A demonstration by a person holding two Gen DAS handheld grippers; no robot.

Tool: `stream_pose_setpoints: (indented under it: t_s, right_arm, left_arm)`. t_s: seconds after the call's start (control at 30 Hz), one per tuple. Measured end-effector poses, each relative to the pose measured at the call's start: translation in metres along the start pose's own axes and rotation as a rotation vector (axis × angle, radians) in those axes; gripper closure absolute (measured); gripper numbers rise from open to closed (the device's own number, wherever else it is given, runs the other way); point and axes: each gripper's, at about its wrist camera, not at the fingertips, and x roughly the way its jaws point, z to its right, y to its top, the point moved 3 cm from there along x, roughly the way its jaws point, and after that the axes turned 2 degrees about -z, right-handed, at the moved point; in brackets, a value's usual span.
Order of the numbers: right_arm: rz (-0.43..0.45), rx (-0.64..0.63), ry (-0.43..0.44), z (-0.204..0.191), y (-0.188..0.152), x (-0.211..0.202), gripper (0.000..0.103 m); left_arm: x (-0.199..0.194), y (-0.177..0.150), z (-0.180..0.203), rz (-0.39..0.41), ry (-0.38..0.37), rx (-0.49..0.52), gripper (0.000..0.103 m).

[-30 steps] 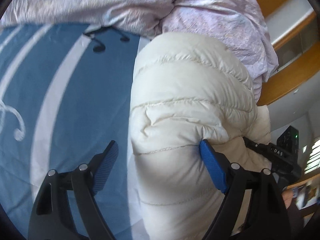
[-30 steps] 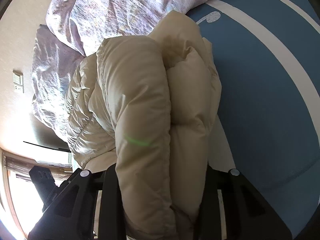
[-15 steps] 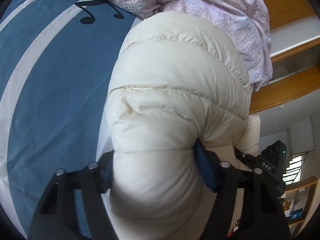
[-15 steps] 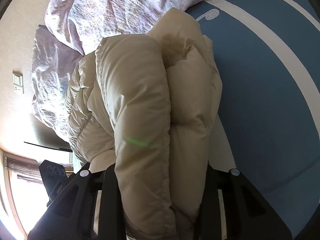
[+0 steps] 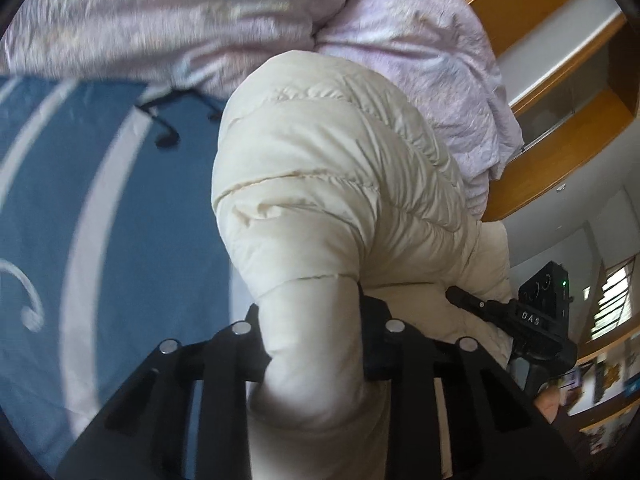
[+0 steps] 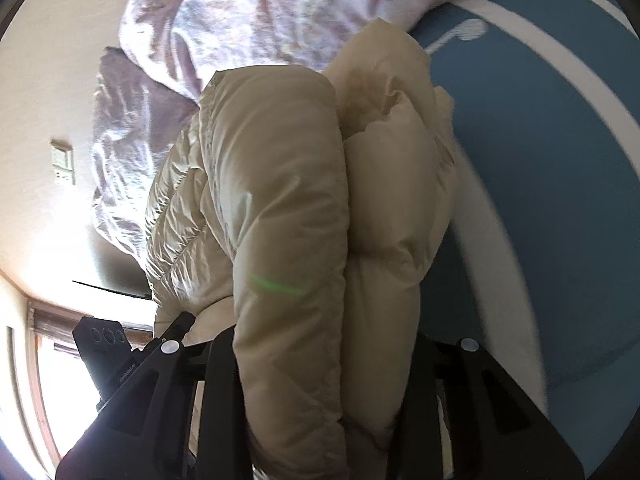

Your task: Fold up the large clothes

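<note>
A cream quilted down jacket (image 5: 328, 184) is bunched into a thick folded bundle over the blue bed sheet (image 5: 152, 240). My left gripper (image 5: 312, 320) is shut on a thick fold of the jacket, its blue pads hidden by the fabric. In the right wrist view the jacket (image 6: 288, 200) shows as two stacked puffy layers. My right gripper (image 6: 320, 344) is shut on those layers, its fingertips buried in them. The right gripper's black body (image 5: 536, 320) shows beyond the jacket in the left wrist view.
A rumpled lilac duvet (image 5: 200, 20) lies behind the jacket, also in the right wrist view (image 6: 248, 20). The blue sheet (image 6: 540, 160) has white stripes and music notes. Wooden shelving (image 5: 560, 92) and a cream wall with a switch (image 6: 62, 164) lie past the bed.
My left gripper went from open beside the jacket to closed on a thick fold of it. The right gripper kept its hold, and the bundle shifted slightly.
</note>
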Motion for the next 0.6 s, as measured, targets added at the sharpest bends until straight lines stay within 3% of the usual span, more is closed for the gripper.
stream_pose_setpoints:
  t_s: [0.3,0.6]
  right_arm:
    - [-0.052,-0.081,0.066,-0.051,0.017,0.051,0.075]
    - [-0.119,-0.139,0.076,-0.083,0.03,0.102,0.075]
  left_arm:
    - [-0.036,0.029,-0.045,0.08,0.079,-0.023,0.075]
    - [-0.054,0.05,-0.092,0.11,0.133,-0.058,0.075]
